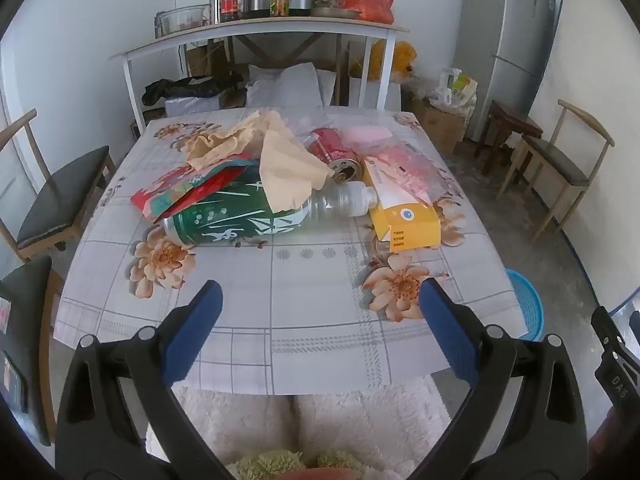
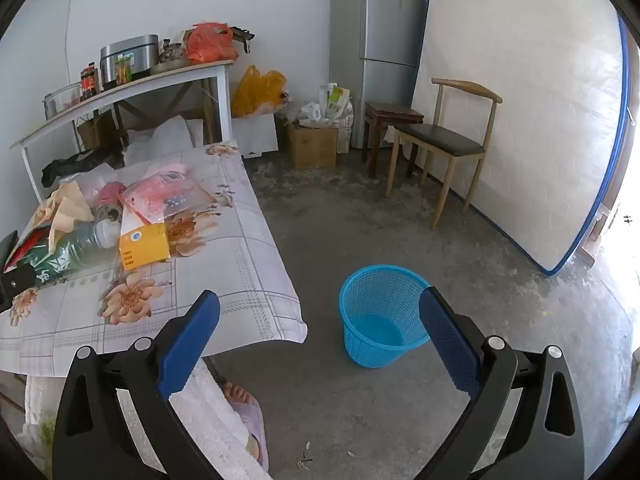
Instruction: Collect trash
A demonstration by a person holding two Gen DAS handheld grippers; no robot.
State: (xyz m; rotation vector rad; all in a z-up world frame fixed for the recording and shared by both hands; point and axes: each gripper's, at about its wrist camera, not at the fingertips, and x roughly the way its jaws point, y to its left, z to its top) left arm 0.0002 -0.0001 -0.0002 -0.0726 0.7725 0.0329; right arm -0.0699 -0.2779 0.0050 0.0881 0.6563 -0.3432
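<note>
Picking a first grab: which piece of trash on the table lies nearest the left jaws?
The green-labelled plastic bottle, lying on its side at the pile's front edge. The yellow box sits slightly farther right; the red can lies behind.

Glossy plastic bottle (image 1: 256, 216), metal can (image 1: 334, 152), woven plastic basket (image 2: 382, 314)

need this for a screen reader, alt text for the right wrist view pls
An open two-finger tool with blue pads hovers above a grey concrete floor, an empty blue plastic mesh basket just beyond it. To the left, a floral-cloth table holds a trash pile: a green-labelled plastic bottle, a yellow cardboard box and a red drinks can.
</note>
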